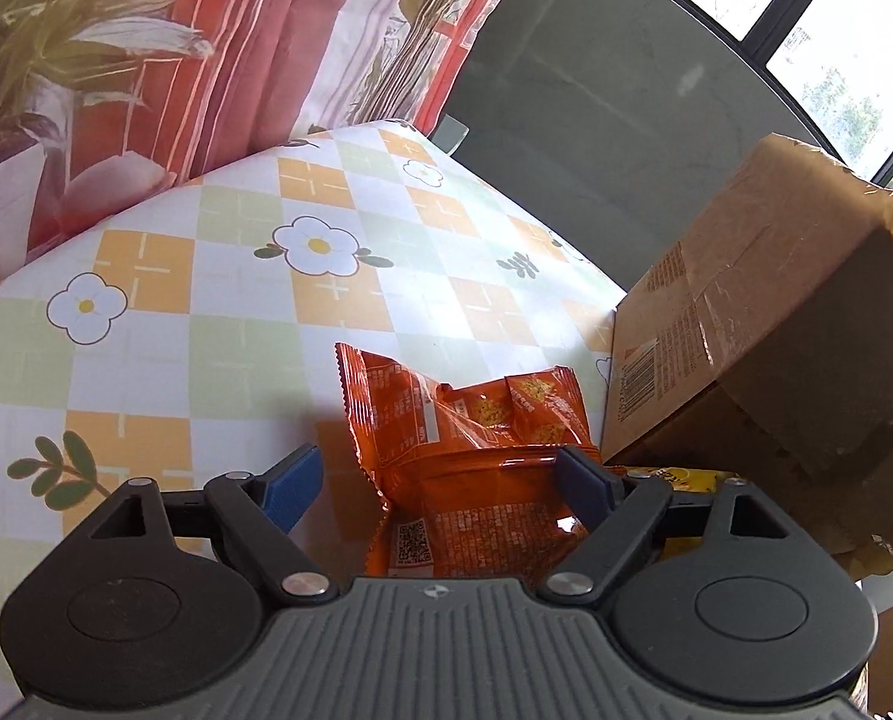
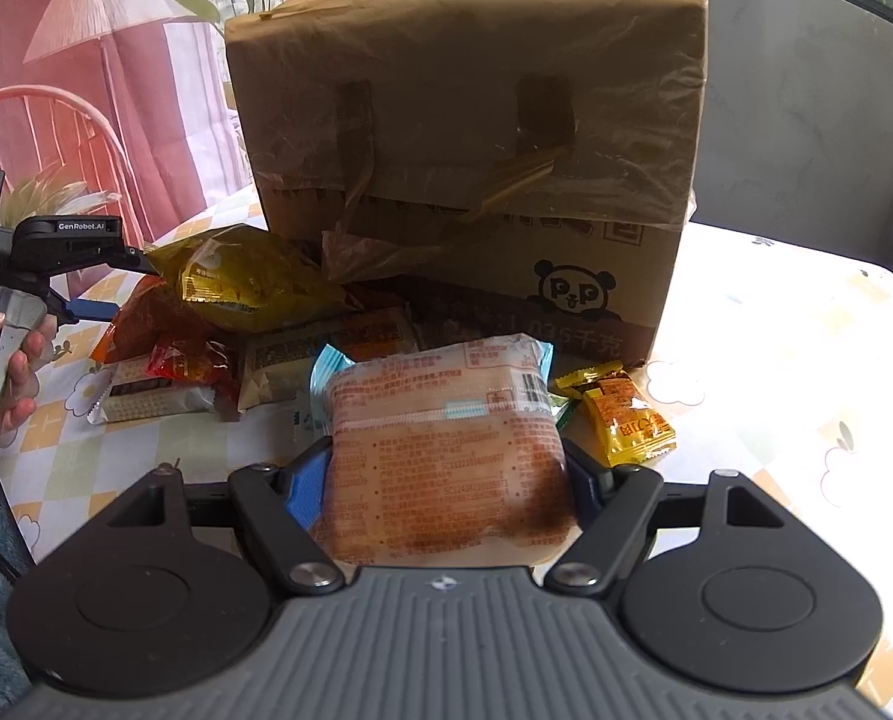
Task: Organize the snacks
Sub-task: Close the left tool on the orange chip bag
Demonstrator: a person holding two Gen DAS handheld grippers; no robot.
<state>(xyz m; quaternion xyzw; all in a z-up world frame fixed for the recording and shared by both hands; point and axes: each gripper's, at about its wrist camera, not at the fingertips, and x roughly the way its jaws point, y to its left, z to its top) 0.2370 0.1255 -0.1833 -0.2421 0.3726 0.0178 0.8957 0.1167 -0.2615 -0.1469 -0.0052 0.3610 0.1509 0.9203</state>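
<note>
Snacks (image 2: 248, 324) heaped on table (image 1: 164, 300) by box (image 2: 464, 138) | my right tongs (image 2: 446, 480) clamp pink pack (image 2: 446, 456) | left tongs (image 1: 440, 480) spread, astride orange bag (image 1: 464, 420) | risk: slick bag slips, pile topples.

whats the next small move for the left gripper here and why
Probably close the left gripper on the orange snack bag: its fingers stand open, the bag lies between them, ungripped. The right gripper already holds a clear wrapped pastry before the cardboard box.
</note>
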